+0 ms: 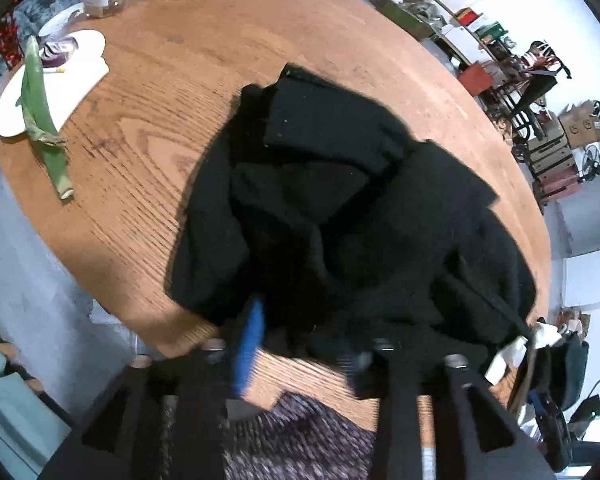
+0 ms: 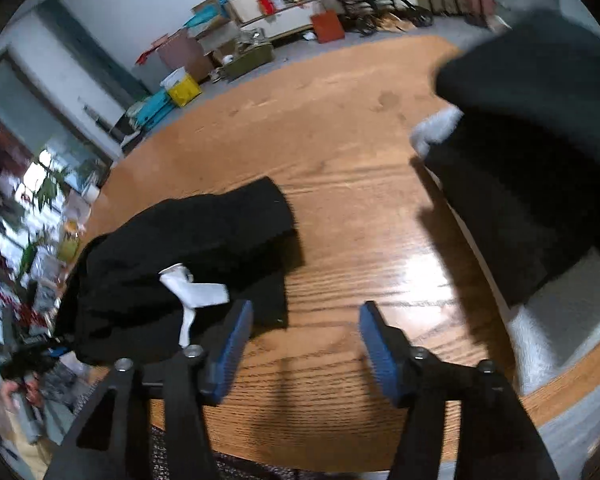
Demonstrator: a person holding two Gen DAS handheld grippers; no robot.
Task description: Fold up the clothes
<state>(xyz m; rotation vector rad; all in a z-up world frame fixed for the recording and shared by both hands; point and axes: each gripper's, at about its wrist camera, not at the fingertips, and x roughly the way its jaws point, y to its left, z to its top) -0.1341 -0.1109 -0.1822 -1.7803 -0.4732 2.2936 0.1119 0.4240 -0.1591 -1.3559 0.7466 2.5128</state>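
Left wrist view
- Garment: black garment (image 1: pixel 339 216) lies crumpled on the round wooden table (image 1: pixel 148 128), bunched toward the near edge, part draped over it.
- Left gripper (image 1: pixel 300 344): one blue pad (image 1: pixel 252 344) shows; the other side is buried in black cloth. Judged clamped on the near hem, but blur leaves it uncertain.
- Handling: looks soft, limp, light; folds should sag unless held at a hem or corner. Far corner (image 1: pixel 290 70) offers a clean hold.
- Room: bare wood to the left; white plate (image 1: pixel 60 80) with a green stalk (image 1: pixel 40 112) sits far left, well apart.

Right wrist view
- Right gripper (image 2: pixel 305 344): fingers spread wide, nothing between them, hovering over bare wood.
- Garment: black pile (image 2: pixel 188 264) just left of the left pad, a white tag (image 2: pixel 192 288) on top.
- Obstacle: dark bulky cloth (image 2: pixel 539 140) at right.
- Room: open table (image 2: pixel 339 128) ahead.
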